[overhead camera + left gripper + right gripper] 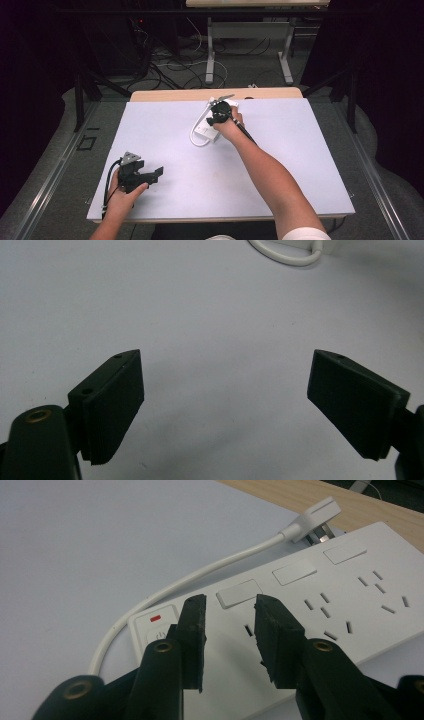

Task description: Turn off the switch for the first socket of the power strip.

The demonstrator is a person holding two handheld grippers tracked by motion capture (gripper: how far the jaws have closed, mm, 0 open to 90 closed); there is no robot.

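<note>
Right gripper [227,612] jaws slightly apart over the power strip [320,605]; left gripper [225,405] spread wide.

Black tongs [156,173], brass screws, white sleeve [306,234]

A power strip [212,127] lies on the far middle part of the table [300,165], its cable [196,131] looping off its left side and running back to a plug [316,516] at the table's far edge; the right gripper [220,112] sits directly over the strip, its jaws above the socket face just beside the power switch [156,630]; the left gripper [145,176] lies near the front left corner, well apart from the strip, over bare table surface.
</note>
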